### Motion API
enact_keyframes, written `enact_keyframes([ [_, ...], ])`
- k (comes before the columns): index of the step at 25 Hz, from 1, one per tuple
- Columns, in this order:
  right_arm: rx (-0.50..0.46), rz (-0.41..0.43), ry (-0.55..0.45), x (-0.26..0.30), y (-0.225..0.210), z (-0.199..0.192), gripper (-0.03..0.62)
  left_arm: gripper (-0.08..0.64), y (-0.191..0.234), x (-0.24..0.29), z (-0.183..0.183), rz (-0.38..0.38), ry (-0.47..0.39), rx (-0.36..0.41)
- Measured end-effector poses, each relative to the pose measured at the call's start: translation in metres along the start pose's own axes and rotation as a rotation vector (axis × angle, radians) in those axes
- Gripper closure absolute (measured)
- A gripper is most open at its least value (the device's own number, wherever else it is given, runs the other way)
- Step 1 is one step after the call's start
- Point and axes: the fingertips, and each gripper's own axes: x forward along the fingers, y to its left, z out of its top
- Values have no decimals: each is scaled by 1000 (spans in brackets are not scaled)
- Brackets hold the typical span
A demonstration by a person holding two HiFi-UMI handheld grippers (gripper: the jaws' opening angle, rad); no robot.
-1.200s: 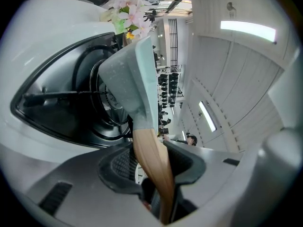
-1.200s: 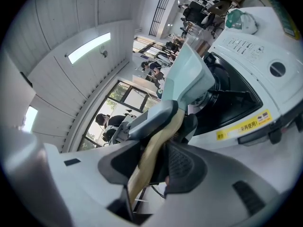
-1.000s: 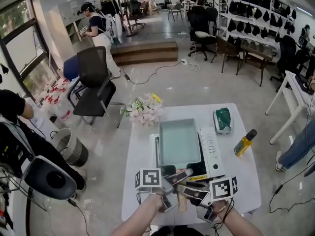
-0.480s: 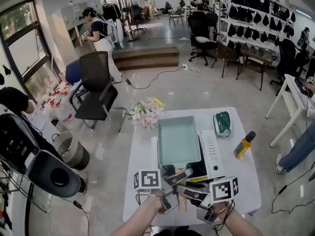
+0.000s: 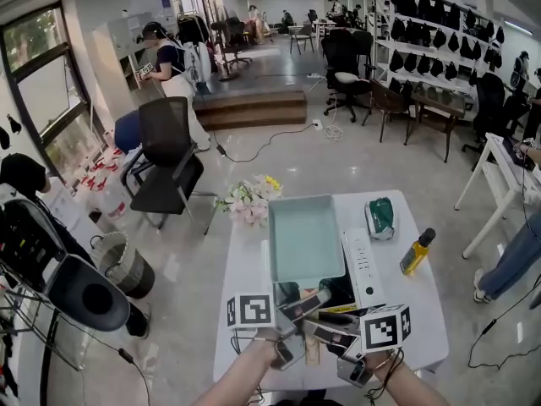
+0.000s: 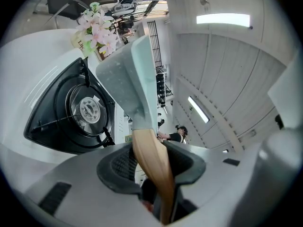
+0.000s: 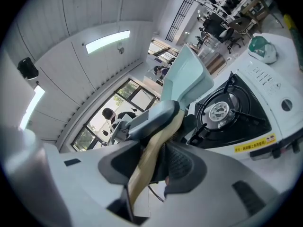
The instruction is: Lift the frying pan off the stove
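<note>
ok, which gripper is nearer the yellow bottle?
Right. The right gripper grips the pan handle, left of and below the yellow bottle; the left gripper grips the same handle further left.

White table took up the lower middle of the frame. A bunch of pale flowers sat at its upper left corner, some green and white thing lay near the upper right corner, and a yellow bottle with a dark cap was by the right edge. Left of the table, a black office chair and a round bin were on the floor. A person stood in the upper left, and shelves of dark stuff ran along the upper right.
</note>
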Motion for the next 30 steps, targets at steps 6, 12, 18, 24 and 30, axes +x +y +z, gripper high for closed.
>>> enact_keyframes([
  [6, -46, 3, -16, -4, 16, 3, 433, 405, -20, -6, 1, -12, -6, 54],
  [12, -94, 5, -38, -7, 38, 8, 434, 405, -45, -14, 3, -38, -13, 115],
  [18, -133, 11, -55, -12, 51, 9, 436, 405, -62, -17, 1, -59, -19, 159],
  [24, -155, 15, -67, -14, 60, 12, 437, 405, -73, -21, 2, -70, -24, 181],
  [30, -166, 20, -77, -15, 64, 16, 437, 405, -79, -20, 4, -76, -26, 197],
])
